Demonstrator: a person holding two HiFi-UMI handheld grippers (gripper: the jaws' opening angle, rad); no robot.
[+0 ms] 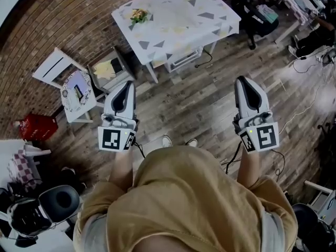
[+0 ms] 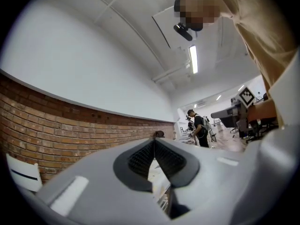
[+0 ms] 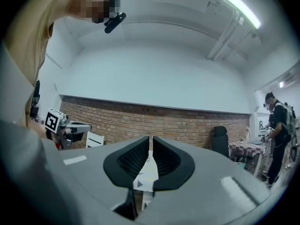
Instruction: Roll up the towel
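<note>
No readable text, labels, brands or numbers anywhere.

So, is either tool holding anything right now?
No, the left tool and the right tool are both shut with nothing between them.

Tan shirt (image 1: pixel 194 198), grey grippers (image 1: pixel 127 84) (image 1: pixel 243 80) (black-and-white marker cubes (image 1: pixel 115 139))

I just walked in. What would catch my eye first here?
The left gripper and right gripper jut forward from a person in a tan shirt, jaws shut and empty. Ahead, near the brick wall, stands a table draped in white patterned with grey triangles.
</note>
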